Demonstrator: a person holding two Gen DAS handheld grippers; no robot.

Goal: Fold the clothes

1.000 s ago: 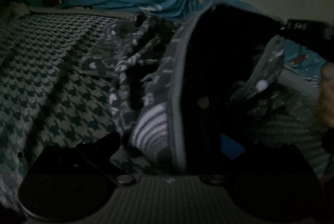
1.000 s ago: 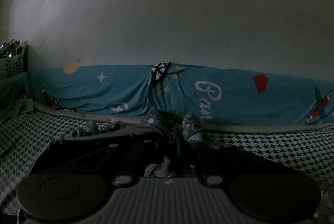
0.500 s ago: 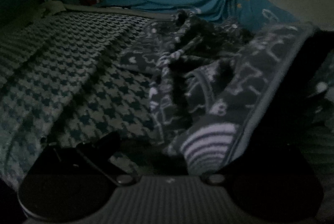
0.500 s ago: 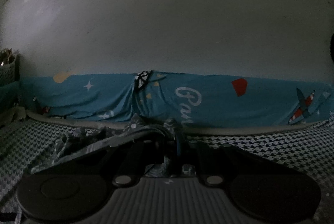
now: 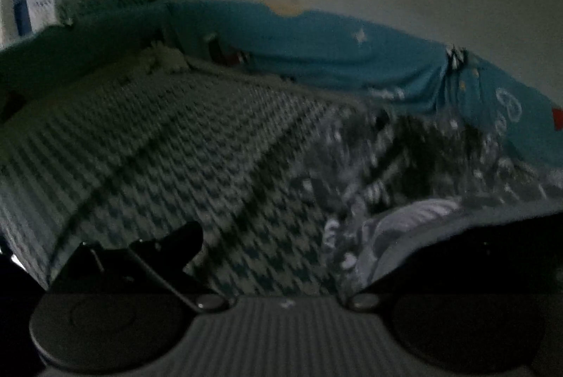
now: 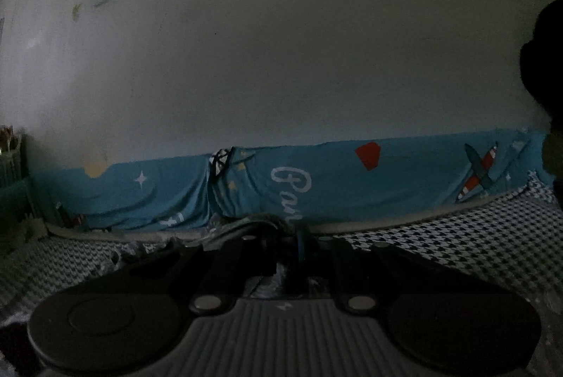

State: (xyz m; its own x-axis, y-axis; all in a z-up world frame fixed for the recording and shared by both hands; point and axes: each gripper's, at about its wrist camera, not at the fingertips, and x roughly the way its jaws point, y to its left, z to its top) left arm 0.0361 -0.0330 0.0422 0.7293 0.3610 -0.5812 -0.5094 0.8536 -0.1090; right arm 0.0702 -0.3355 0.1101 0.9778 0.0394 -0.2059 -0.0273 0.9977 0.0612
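Two grippers: right jaws clamp patterned garment; left jaws wide.

Both views were very dim and grainy, colours muted. The left wrist view was smeared by motion blur, worst over the patterned garment and the houndstooth bed cover. The right wrist view was sharper; the blue sheet print stayed readable. The wall caught the most light. Fisheye bending and black vignette sat at the corners. Gripper bodies were near-black, detail lost.
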